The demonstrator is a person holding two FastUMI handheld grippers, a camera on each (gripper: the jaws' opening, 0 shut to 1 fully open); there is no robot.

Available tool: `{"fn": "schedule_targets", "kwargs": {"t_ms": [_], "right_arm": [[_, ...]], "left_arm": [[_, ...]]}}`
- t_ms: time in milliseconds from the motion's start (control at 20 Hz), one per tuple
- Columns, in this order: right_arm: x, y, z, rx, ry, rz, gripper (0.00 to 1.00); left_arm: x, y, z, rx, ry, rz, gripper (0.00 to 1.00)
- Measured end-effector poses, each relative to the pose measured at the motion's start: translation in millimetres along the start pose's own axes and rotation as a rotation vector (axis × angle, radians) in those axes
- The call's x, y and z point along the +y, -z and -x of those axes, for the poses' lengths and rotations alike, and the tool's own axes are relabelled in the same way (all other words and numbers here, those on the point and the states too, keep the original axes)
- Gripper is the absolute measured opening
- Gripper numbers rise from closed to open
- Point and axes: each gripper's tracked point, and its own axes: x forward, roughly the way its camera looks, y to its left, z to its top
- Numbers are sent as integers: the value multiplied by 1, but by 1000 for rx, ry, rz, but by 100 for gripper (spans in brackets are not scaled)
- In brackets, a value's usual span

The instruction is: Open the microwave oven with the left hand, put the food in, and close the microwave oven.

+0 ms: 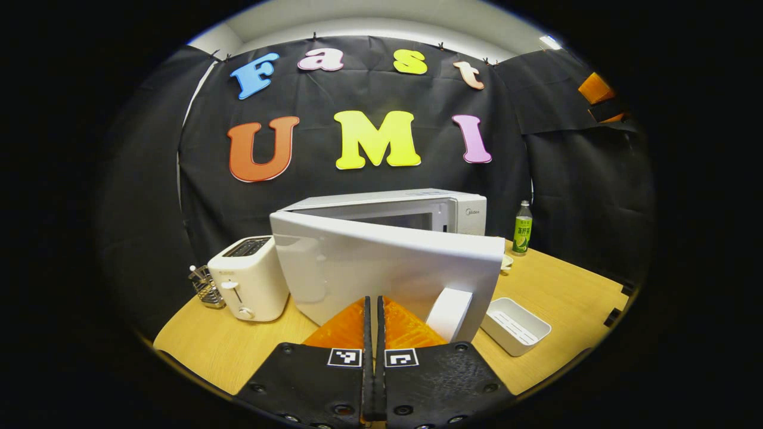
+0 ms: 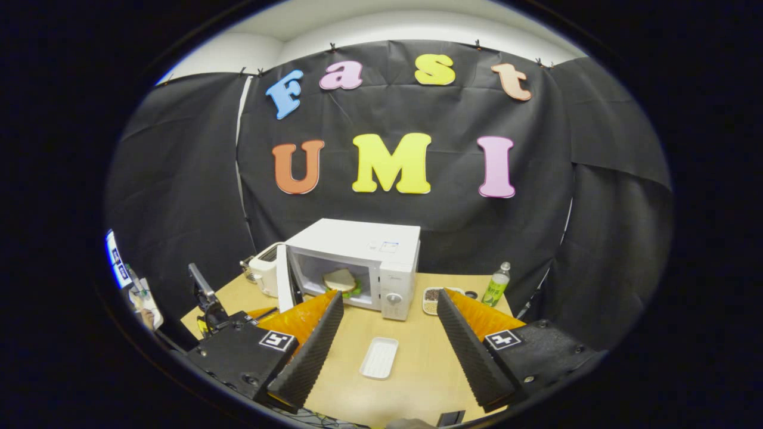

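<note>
Left gripper (image 1: 374, 310) closed, empty, behind the half-open microwave door (image 1: 387, 262); toaster (image 1: 249, 277), tray (image 1: 515, 326) alongside.

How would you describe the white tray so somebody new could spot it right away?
Start at the microwave, door open, on the wooden table. The tray lies flat on the bare wood in front of it, apart from everything else. It is shallow, white, rectangular and empty, unlike the toaster and green-labelled bottle, which stand upright.
</note>
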Motion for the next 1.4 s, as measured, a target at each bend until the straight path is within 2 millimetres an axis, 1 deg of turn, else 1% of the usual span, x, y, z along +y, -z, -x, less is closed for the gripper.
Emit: {"fn": "schedule_targets", "kwargs": {"t_ms": [350, 550, 600, 650, 700, 750, 800, 850, 900, 950, 1000, 1050, 1100, 1150, 1200, 1250, 1300, 1350, 1400], "right_arm": [[-23, 4, -11, 10, -2, -10, 92], [-35, 7, -23, 19, -2, -9, 92], [-38, 7, -25, 24, -4, -12, 100], [-41, 9, -28, 27, -3, -18, 92], [-44, 8, -30, 28, -4, -24, 92], [-46, 9, -33, 29, -3, -28, 92], [-49, 10, -35, 29, -4, -33, 100], [-52, 10, -39, 28, -3, -37, 92], [-53, 10, -42, 32, -3, -41, 100], [-55, 12, -42, 32, -5, -45, 92], [-56, 12, -43, 30, -7, -47, 100], [-57, 12, -45, 28, -10, -46, 100], [-59, 14, -46, 33, -11, -44, 92], [-62, 15, -48, 34, -11, -42, 100], [-65, 16, -49, 36, -11, -42, 100], [-68, 16, -51, 40, -12, -43, 92], [-71, 16, -52, 41, -11, -43, 92], [-73, 17, -53, 41, -10, -42, 100], [-75, 16, -53, 38, -10, -43, 100]], "left_arm": [[-36, -14, -41, -5, 41, -18, 0], [-56, -16, -67, 8, 59, -17, 0], [-60, -18, -75, 8, 62, -19, 0], [-63, -18, -83, 10, 65, -21, 0], [-68, -19, -91, 10, 67, -20, 0], [-70, -20, -99, 12, 64, -20, 0], [-73, -21, -106, 12, 63, -17, 0], [-75, -20, -114, 15, 63, -13, 0], [-78, -20, -122, 16, 60, -10, 0], [-80, -23, -130, 14, 61, -5, 0], [-82, -23, -138, 16, 60, -4, 0], [-83, -23, -146, 19, 58, -6, 0], [-86, -23, -153, 23, 54, -5, 0], [-86, -25, -160, 21, 47, 1, 0], [-87, -26, -166, 20, 43, 10, 0], [-86, -25, -171, 25, 34, 20, 0], [-85, -27, -171, 17, 19, 25, 0], [-85, -25, -171, 24, 19, 27, 0], [-86, -27, -172, 19, 18, 24, 0]]}}
